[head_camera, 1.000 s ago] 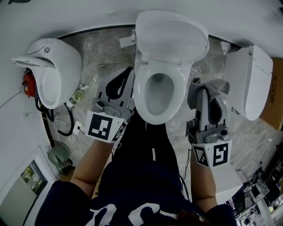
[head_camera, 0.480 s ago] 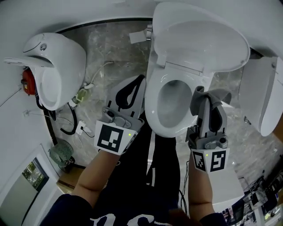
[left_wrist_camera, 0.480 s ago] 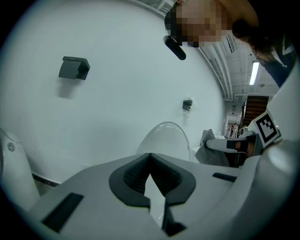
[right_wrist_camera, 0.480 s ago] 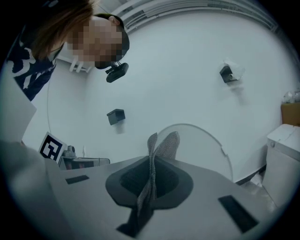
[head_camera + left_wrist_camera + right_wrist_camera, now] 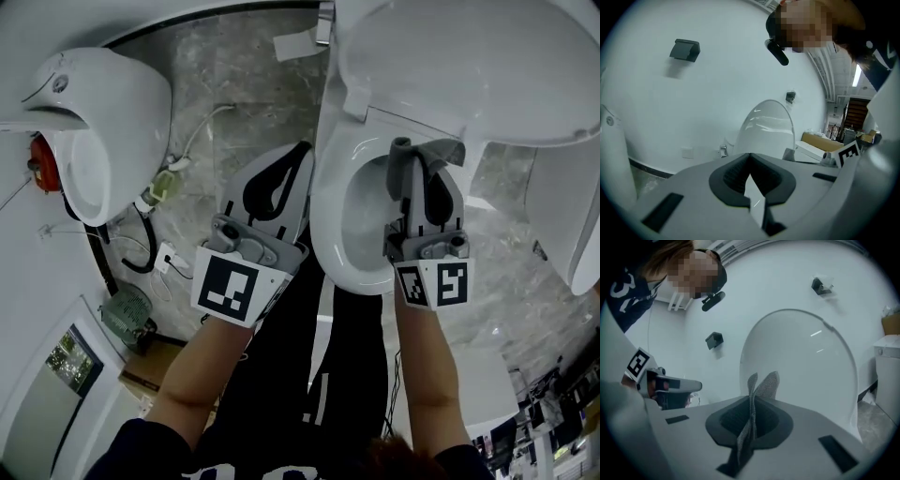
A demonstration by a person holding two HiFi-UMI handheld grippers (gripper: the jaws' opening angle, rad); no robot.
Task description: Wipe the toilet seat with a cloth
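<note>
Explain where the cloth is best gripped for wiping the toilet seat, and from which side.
Grip a bunched fold from behind, as the right gripper does now with jaws shut. The cloth is thin and limp, so the end poking past the jaws can likely press flat onto the toilet seat.

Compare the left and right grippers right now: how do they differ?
The right gripper grips a grey cloth; the left gripper holds nothing. The right gripper hangs over the toilet seat; the left gripper is beside it, over the floor. Both are shut.
</note>
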